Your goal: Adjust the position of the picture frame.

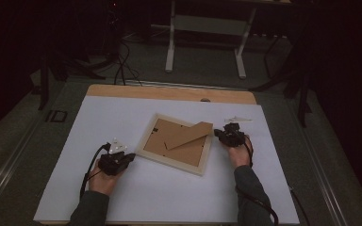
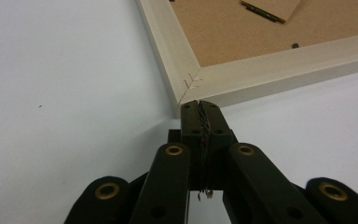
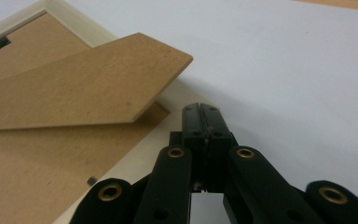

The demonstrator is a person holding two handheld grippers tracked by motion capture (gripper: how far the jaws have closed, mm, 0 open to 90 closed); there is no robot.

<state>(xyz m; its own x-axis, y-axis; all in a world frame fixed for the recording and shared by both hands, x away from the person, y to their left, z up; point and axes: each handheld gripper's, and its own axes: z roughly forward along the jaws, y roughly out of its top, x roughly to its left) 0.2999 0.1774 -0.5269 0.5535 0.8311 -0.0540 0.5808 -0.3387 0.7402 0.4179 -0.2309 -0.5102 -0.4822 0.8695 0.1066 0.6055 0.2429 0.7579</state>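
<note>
Picture frame face-down, both tools closed

Picture frame [image 1: 175,144], pale wood with a brown fibreboard back and a raised stand flap [image 1: 188,134], lies mid-worktop [image 1: 122,197]. Left tool [image 1: 131,157], jaws fully closed and empty, tips at the frame's near-left corner. Right tool [image 1: 216,133], closed and empty, sits at its right edge. White scrap [image 1: 238,119] lies beyond.

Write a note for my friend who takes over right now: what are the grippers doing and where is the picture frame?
Left gripper: shut, empty, tips at the near-left corner of the picture frame.
Right gripper: shut, empty, at the frame's right edge, beside the stand flap.
Frame lies face down on the white table; the flap sticks up at an angle.
Done: nothing gripped.
Left: probably handling the flap or frame.
</note>
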